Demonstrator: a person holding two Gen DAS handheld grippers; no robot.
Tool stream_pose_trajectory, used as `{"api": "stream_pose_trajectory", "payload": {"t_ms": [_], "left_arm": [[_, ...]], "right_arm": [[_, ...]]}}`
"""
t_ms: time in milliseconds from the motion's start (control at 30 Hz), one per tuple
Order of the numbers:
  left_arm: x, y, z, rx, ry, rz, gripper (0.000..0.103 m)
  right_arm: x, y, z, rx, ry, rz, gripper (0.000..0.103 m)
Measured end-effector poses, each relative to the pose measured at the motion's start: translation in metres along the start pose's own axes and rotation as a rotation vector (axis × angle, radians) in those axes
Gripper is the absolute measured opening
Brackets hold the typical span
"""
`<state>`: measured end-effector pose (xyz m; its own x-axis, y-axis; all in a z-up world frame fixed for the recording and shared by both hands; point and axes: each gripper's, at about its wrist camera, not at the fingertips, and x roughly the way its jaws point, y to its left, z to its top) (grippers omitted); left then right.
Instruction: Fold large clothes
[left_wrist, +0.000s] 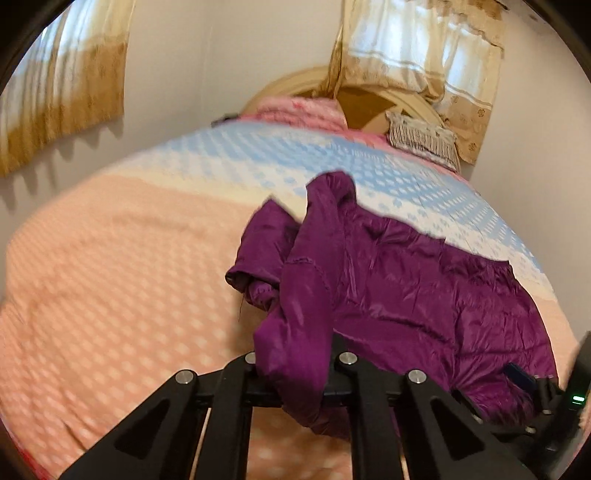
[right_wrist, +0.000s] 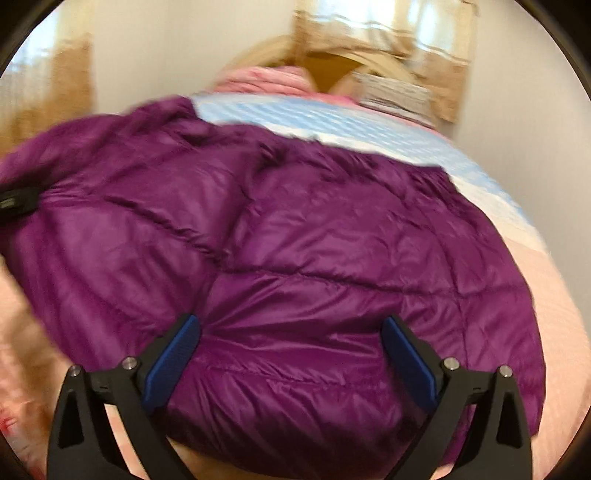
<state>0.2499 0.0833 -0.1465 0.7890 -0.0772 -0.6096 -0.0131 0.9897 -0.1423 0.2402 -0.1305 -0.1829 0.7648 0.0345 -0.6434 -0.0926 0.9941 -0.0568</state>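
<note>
The left gripper (left_wrist: 295, 373) has its fingers closed on a fold of the shiny, quilted purple puffer jacket (left_wrist: 388, 288), the cloth bunching up between them and draping over the front of the tool. The right gripper (right_wrist: 291, 354) has its blue-padded fingers (right_wrist: 173, 354) spread wide, pressing on nothing, with the jacket's near hem lying between and just under them. The jacket (right_wrist: 277, 240) lies crumpled on the bed's pink and blue dotted blanket (left_wrist: 110, 277), its long axis running away from the fingers toward the rounded cream headboard (left_wrist: 295, 79). From the left fingers most of it spreads to the right, so the right hand looks nearer the body of the garment and better placed to take the hem.
</note>
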Motion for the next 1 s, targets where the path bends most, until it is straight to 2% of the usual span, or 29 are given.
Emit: {"api": "stream_pose_trajectory", "payload": {"t_ms": [67,133,200,333,500,700,933,1000], "left_arm": [[-0.017,-0.008,0.01,0.054,-0.057,0.009,0.009],[-0.025,-0.02,0.018,0.081,-0.09,-0.004,0.008],[-0.036,-0.045,0.024,0.126,-0.127,-0.034,0.008],[-0.047,-0.097,0.029,0.203,-0.162,-0.115,0.008],[-0.046,-0.161,0.026,0.307,-0.168,-0.213,0.008],[-0.038,-0.254,-0.016,0.526,-0.144,-0.321,0.008],[-0.007,-0.317,-0.091,0.795,-0.023,-0.389,0.008],[-0.001,-0.324,-0.112,0.868,-0.026,-0.371,0.009]], "right_arm": [[-0.027,-0.013,0.001,-0.004,-0.083,-0.006,0.101],[-0.048,-0.039,0.003,0.028,-0.131,-0.021,0.103],[-0.06,-0.068,0.0,0.069,-0.147,-0.071,0.103],[-0.066,-0.147,-0.015,0.173,-0.088,-0.24,0.103],[-0.069,-0.227,-0.043,0.342,0.005,-0.36,0.103],[-0.077,-0.276,-0.077,0.435,0.055,-0.432,0.103],[-0.09,-0.301,-0.104,0.511,0.088,-0.448,0.103],[-0.09,-0.301,-0.11,0.514,0.094,-0.444,0.103]]}}
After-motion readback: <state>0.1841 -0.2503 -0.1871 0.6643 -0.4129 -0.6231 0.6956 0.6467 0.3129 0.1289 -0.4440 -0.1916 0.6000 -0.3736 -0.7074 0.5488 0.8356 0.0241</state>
